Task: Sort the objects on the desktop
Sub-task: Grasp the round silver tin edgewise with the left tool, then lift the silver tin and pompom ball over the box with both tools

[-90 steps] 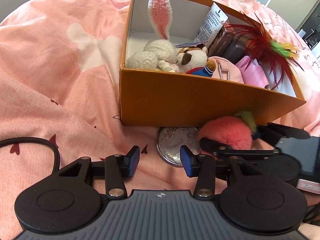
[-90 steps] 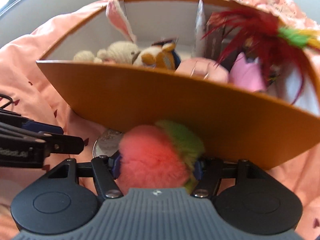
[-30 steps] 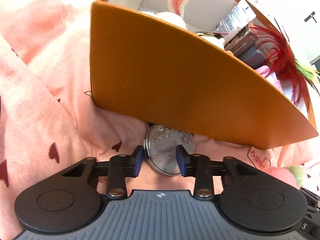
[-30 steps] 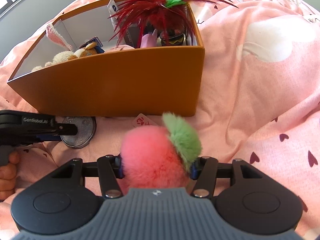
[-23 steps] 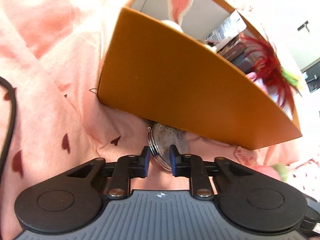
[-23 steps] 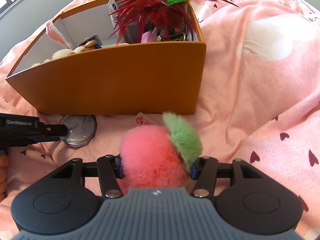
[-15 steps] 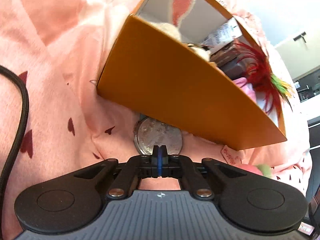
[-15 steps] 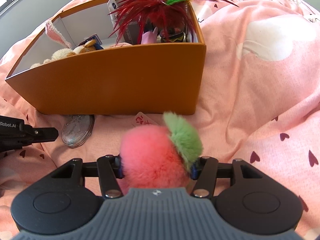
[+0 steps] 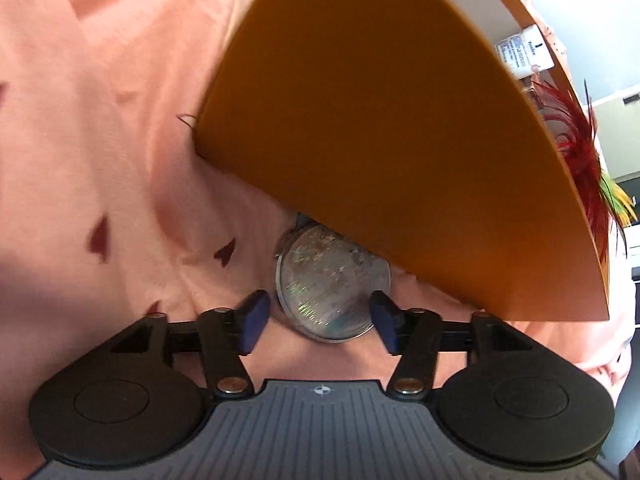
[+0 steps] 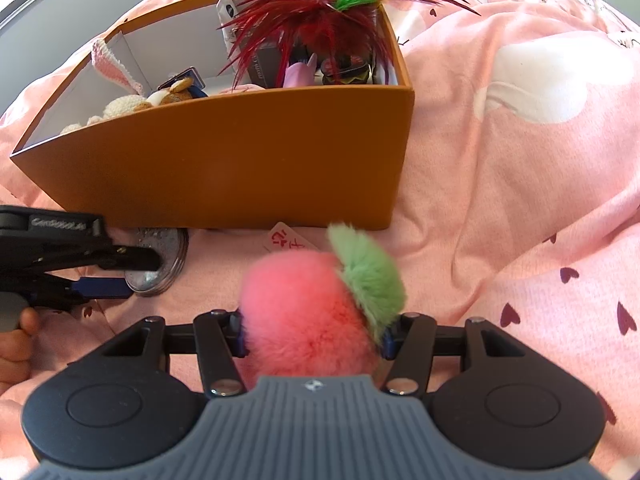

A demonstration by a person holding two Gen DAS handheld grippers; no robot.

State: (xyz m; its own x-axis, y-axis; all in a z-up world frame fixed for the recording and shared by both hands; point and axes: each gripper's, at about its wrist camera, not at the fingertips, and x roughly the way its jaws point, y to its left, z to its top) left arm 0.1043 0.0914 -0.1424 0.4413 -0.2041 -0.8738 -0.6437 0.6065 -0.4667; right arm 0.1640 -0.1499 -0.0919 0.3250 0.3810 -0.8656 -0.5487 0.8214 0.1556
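Observation:
A round silver glittery compact (image 9: 332, 284) lies on the pink bedding against the front wall of the orange box (image 9: 380, 120). My left gripper (image 9: 318, 322) is open, its blue pads on either side of the compact's near edge, not clamped. In the right wrist view the left gripper (image 10: 124, 272) reaches the compact (image 10: 164, 256) from the left. My right gripper (image 10: 312, 340) is shut on a fluffy pink peach pompom with a green leaf (image 10: 316, 312), held in front of the orange box (image 10: 240, 160).
The box holds a crochet bunny (image 10: 116, 96), a small plush dog (image 10: 176, 94), small cartons and a red feather toy (image 10: 320, 12). A small card with red characters (image 10: 286, 238) lies at the box's front. Pink bedding (image 10: 520, 160) lies all around.
My left gripper, shut half a second ago behind the compact, has opened and moved forward so its pads flank the compact. The right gripper keeps holding the pompom almost still.

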